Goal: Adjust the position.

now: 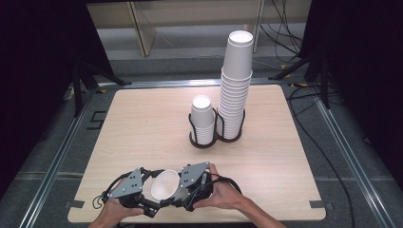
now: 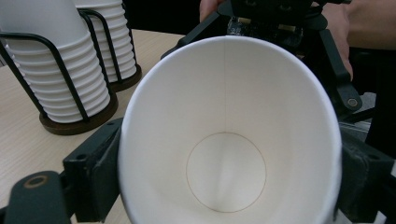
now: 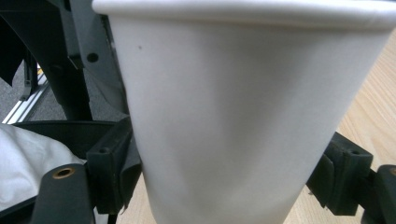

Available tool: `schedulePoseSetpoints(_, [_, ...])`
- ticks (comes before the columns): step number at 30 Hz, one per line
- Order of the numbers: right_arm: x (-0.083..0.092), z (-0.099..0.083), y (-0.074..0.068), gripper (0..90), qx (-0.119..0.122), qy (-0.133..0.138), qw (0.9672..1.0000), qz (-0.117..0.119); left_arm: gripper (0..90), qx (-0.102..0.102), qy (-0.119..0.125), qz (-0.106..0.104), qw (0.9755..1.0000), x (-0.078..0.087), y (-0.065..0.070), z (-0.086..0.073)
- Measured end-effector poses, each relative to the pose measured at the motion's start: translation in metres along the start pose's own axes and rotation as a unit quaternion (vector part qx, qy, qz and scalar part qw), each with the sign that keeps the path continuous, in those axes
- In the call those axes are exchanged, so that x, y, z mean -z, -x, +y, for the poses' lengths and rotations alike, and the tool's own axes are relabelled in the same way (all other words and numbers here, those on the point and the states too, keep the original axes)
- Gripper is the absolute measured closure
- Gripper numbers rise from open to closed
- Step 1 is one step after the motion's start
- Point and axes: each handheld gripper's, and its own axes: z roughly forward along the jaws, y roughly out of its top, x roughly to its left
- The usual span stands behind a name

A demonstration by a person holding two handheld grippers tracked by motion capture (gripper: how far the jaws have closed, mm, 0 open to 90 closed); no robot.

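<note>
A white paper cup (image 1: pixel 166 185) is held low over the near edge of the bench (image 1: pixel 142 123), between the two grippers. The left gripper (image 1: pixel 142 190) has its jaws pressed on both sides of the cup, with the open mouth facing its camera. The right gripper (image 1: pixel 183 190) also squeezes the cup's sides with its jaws. Two stacks of cups (image 1: pixel 223 109) stand far off in a black holder (image 1: pixel 204 140).

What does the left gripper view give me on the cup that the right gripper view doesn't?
The left gripper view looks into the paper cup, to its round bottom, with two cup stacks in a black wire holder behind. The right gripper view shows the cup's outer wall, faintly dented, beside a white cloth. Both show the cup pressed between that claw's own black jaws, above the wooden table.
</note>
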Motion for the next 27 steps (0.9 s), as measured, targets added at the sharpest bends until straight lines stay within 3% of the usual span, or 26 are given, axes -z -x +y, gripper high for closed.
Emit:
schedulePoseSetpoints(6, [0.002,0.0,0.001,22.7,0.003,0.017,0.9998,-0.007,8.6,0.023,0.021,-0.001,0.9995,0.0,-0.002,-0.002])
schedulePoseSetpoints(8, [0.003,-0.001,0.001,22.7,-0.002,0.018,0.9998,-0.007,8.6,0.017,0.017,0.001,0.9997,0.001,-0.004,-0.002])
schedulePoseSetpoints(11, [0.005,-0.003,0.001,22.9,-0.003,0.021,0.9997,-0.008,8.6,0.031,0.035,-0.005,0.9989,-0.002,-0.003,-0.003])
schedulePoseSetpoints(14, [0.007,-0.005,0.001,23.0,-0.002,0.023,0.9997,-0.01,8.7,0.029,0.024,0.001,0.9993,-0.002,-0.003,-0.003])
schedulePoseSetpoints(19, [0.01,-0.007,0.002,23.2,-0.002,0.031,0.9994,-0.016,8.9,0.038,0.037,0.005,0.9986,-0.002,-0.002,-0.002])
schedulePoseSetpoints(24, [0.012,-0.008,0.005,23.2,0.004,0.04,0.9989,-0.022,8.9,0.033,0.051,0.016,0.998,0.001,-0.002,0.0])
schedulePoseSetpoints(25, [0.013,-0.009,0.004,23.3,-0.012,0.04,0.999,-0.018,8.9,0.033,0.055,0.018,0.9978,0.002,-0.001,0.0])
schedulePoseSetpoints(27, [0.014,-0.01,0.006,23.2,-0.005,0.039,0.9988,-0.027,7.2,0.036,0.073,0.016,0.9965,0.005,-0.002,0.001])
